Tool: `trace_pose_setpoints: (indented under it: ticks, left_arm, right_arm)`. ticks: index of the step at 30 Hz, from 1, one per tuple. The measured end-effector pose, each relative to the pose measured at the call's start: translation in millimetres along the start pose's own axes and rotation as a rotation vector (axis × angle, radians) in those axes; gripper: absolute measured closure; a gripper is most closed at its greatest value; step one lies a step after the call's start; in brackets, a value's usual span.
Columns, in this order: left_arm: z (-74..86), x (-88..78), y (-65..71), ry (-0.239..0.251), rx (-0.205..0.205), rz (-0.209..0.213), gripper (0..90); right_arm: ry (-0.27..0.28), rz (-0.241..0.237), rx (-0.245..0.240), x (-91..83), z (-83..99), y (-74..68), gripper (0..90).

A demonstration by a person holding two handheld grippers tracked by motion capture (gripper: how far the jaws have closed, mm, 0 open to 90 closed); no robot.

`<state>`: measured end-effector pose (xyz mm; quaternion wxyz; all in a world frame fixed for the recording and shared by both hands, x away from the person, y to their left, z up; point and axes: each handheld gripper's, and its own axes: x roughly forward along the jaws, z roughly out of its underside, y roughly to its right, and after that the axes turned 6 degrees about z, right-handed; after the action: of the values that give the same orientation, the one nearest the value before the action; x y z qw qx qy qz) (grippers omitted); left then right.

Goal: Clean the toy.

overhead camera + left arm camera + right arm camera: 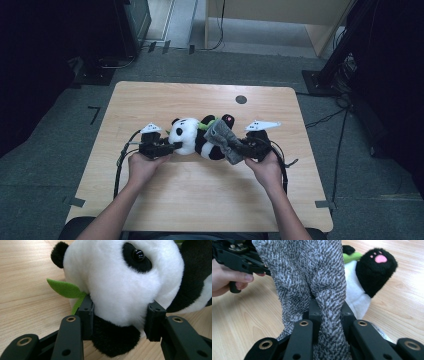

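The plush panda (192, 136) is lying on its side near the middle of the wooden table (200, 195), and its white head is clamped between the jaws of the left gripper (120, 312), the pads sunk into the fur on either side. A grey knitted sock (312, 277) is draped over the panda's lower body and is pinched tightly in the closed jaws of the right gripper (328, 312).

The likeliest trouble is judged to be the sock slipping out of that narrow pinch if it is pulled hard against the leg with the pink paw pad (375, 270). The soft head could also be squeezed out of the left grip (plush gives way easily), so that the whole toy is dragged across the table instead of being held fast. A green felt leaf (65, 288) beside the left jaw might be caught or creased.
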<state>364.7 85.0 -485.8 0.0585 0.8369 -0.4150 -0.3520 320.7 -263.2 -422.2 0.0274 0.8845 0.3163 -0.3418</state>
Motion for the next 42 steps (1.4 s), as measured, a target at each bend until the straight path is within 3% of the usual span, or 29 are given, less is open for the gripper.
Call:
trace_pose_setpoints:
  ticks: [3,6,9,12,16,20,23,27,29,33,37,40,42]
  left_arm:
    - [0.0,-0.1,-0.4,0.001,-0.006,0.002,52.9]
    - [-0.1,-0.4,-1.7,0.003,-0.013,0.006,52.8]
    - [-0.3,-0.6,-2.2,0.007,-0.022,0.009,52.6]
    - [-0.6,-0.6,-2.3,0.009,-0.028,0.008,52.6]
    - [-0.8,-0.1,-1.6,0.013,-0.033,0.005,52.5]
    - [-0.9,0.2,-0.8,0.013,-0.033,0.002,52.5]
    - [-1.0,0.3,0.1,0.009,-0.025,-0.005,52.5]
    - [-0.7,0.4,-0.1,0.006,-0.025,-0.003,52.5]
    - [-0.3,0.4,0.0,0.002,-0.022,0.000,52.7]
    - [-0.2,0.4,-0.4,0.002,-0.025,0.006,52.7]
    - [-0.2,0.4,-0.4,0.002,-0.027,0.004,52.8]
    - [-0.2,0.4,-0.6,0.003,-0.030,0.002,52.8]
    - [-0.1,0.4,-0.8,0.003,-0.029,0.002,52.8]
  right_arm:
    - [-0.013,0.026,0.003,0.9,2.6,4.3,78.9]
    - [-0.071,0.056,0.019,7.0,8.3,11.6,78.9]
    - [-0.060,0.033,0.070,7.8,11.1,19.8,78.9]
    - [-0.063,0.071,0.072,3.6,11.8,26.6,78.9]
    - [0.021,0.047,0.115,-11.8,5.8,31.7,78.8]
    - [0.105,0.029,0.095,-27.0,-5.8,20.4,78.6]
    - [0.136,0.005,0.058,-28.9,-12.7,5.8,78.5]
    - [0.068,-0.026,-0.006,-14.4,-14.3,-12.9,78.0]
    - [0.034,-0.034,-0.024,-5.5,-10.2,-14.6,77.9]
    - [-0.001,-0.002,-0.013,-2.0,-1.5,-6.7,78.4]
    - [-0.017,0.039,0.034,-0.7,7.8,5.2,78.7]
    - [-0.030,0.023,0.073,6.7,13.9,11.2,78.9]
    - [-0.049,0.024,0.073,14.8,18.1,13.5,78.9]
